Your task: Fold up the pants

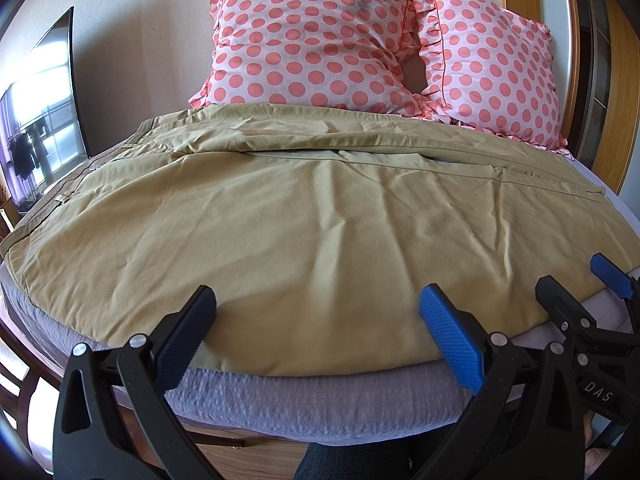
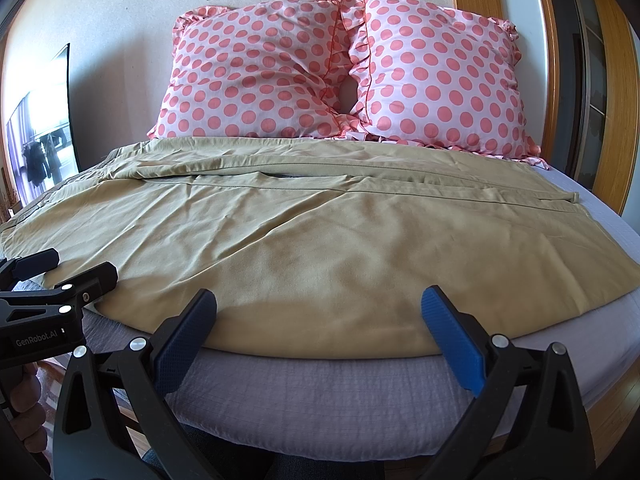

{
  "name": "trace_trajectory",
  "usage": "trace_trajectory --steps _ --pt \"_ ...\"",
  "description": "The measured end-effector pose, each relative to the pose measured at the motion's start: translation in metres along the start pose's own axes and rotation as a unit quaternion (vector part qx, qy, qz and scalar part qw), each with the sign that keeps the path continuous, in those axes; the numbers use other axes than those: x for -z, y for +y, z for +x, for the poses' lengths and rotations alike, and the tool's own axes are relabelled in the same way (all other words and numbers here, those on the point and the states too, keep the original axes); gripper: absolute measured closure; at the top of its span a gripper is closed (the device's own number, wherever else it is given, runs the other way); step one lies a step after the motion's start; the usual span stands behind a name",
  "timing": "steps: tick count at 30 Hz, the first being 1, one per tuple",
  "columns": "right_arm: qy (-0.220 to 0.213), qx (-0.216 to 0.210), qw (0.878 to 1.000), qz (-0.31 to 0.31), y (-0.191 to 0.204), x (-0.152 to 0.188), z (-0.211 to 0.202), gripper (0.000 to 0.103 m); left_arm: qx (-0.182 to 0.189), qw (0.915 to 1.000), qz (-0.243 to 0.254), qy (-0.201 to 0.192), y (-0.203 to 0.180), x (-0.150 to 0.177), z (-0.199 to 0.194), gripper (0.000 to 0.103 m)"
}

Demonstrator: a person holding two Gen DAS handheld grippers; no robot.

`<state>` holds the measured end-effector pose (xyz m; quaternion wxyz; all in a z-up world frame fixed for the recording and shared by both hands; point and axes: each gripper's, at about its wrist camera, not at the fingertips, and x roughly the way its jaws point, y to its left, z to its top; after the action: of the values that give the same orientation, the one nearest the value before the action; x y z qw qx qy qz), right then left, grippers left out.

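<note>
Khaki pants lie flat across the bed, waistband at the left, leg ends at the right; the two legs lie side by side with a seam gap between them. They also show in the right wrist view. My left gripper is open and empty, just above the pants' near edge. My right gripper is open and empty over the near edge too. The right gripper also shows in the left wrist view, at the lower right. The left gripper shows in the right wrist view, at the lower left.
The bed has a grey-lilac sheet. Two pink polka-dot pillows lean against the wall behind the pants. A dark screen stands at the left, a wooden door frame at the right.
</note>
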<state>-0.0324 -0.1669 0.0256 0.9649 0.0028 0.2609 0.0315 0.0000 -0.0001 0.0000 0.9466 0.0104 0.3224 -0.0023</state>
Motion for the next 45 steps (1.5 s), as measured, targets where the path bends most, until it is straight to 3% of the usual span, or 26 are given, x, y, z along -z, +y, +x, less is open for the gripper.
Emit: trace_trajectory --steps 39,42,45 --pt "-0.004 -0.008 1.000 -0.006 -0.001 -0.002 -0.004 0.001 0.000 1.0000 0.000 0.004 0.000 -0.001 0.001 0.002" --pt "0.003 -0.014 1.000 0.013 -0.021 -0.019 0.005 0.001 0.002 0.9999 0.005 0.010 0.002 -0.004 -0.001 0.002" --pt "-0.016 0.015 0.996 0.087 -0.073 -0.058 0.008 0.001 0.009 0.9998 0.005 0.014 0.005 -0.003 -0.004 0.002"
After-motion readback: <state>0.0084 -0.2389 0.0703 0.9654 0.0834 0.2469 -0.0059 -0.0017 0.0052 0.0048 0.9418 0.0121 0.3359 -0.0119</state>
